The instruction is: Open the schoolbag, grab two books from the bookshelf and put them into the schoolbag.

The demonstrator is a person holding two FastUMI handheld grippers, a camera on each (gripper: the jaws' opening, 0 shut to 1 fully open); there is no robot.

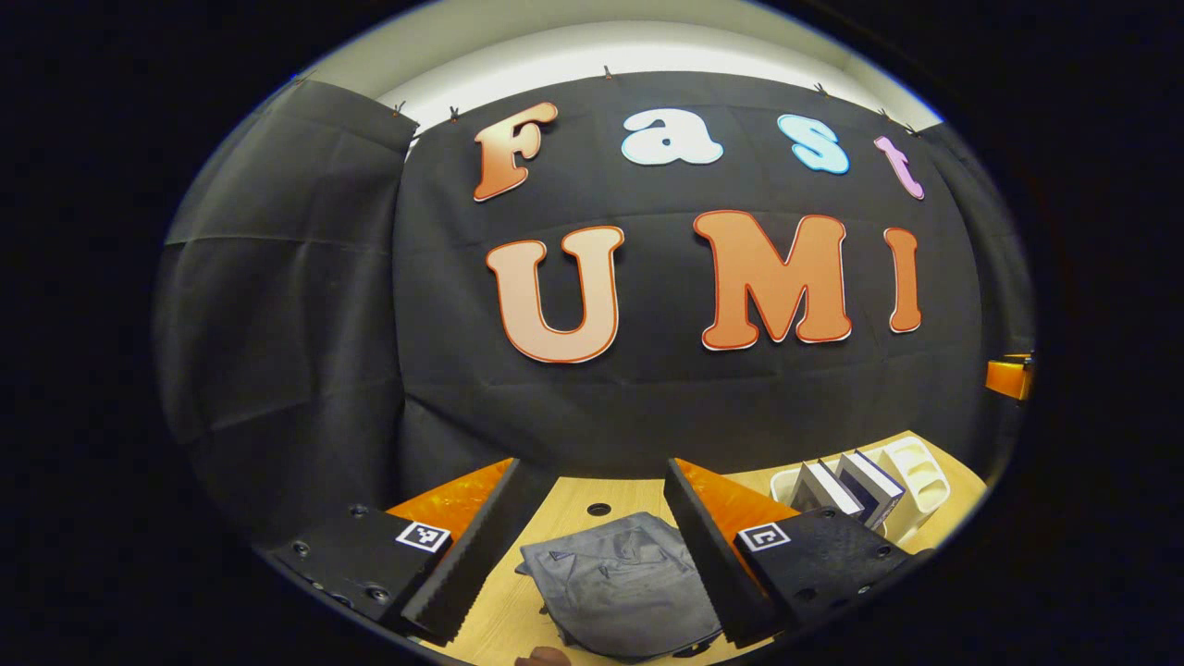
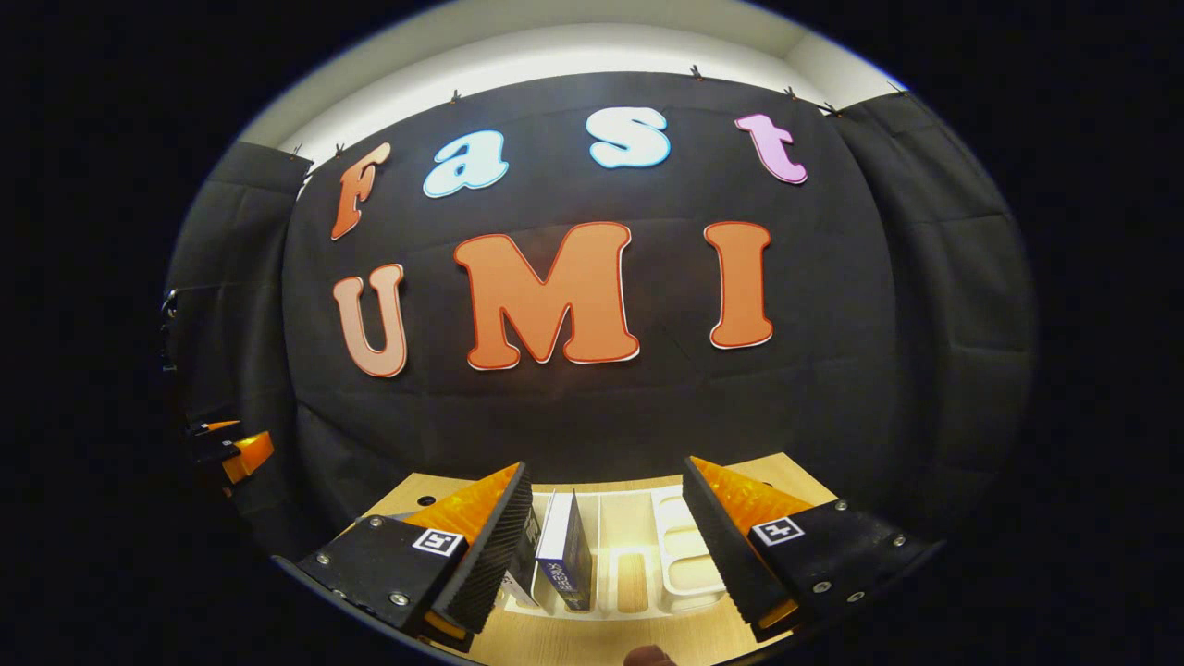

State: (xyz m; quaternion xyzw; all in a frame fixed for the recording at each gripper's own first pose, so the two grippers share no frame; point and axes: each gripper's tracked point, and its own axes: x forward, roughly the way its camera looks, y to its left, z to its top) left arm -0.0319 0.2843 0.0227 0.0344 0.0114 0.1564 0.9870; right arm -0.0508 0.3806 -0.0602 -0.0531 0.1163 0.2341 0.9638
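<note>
Nearest in the left gripper view, the left gripper (image 1: 597, 555) held above the table, jaws spread wide and gripping nothing. Between and below its fingers (image 1: 472, 546), a grey schoolbag (image 1: 620, 583) lying flat and rumpled on the light wooden table (image 1: 573, 504), seemingly closed, though the zip too small to make out. Just past the bag, a small dark hole in the tabletop. Farther off to the right in that view, a white bookshelf (image 1: 916, 476) with slotted compartments, and two books (image 1: 851, 490) leaning in it side by side, dark covers, pale page edges. At the far right edge, an orange part of the other gripper, too cut off to judge. Nearest in the right gripper view, the right gripper (image 2: 606, 546), likewise wide open and empty, poised over the same rack. Between its fingers, the white shelf's dividers and bare slots, with one book standing upright just beside the left finger and a second book partly hidden behind that finger; touching or not, impossible to tell. Beyond the rack, a strip of table, then the black cloth wall (image 2: 592, 407) rising behind everything, with a pale band of wall above. At the left edge of that view, an orange-and-black piece of the other gripper.
</note>
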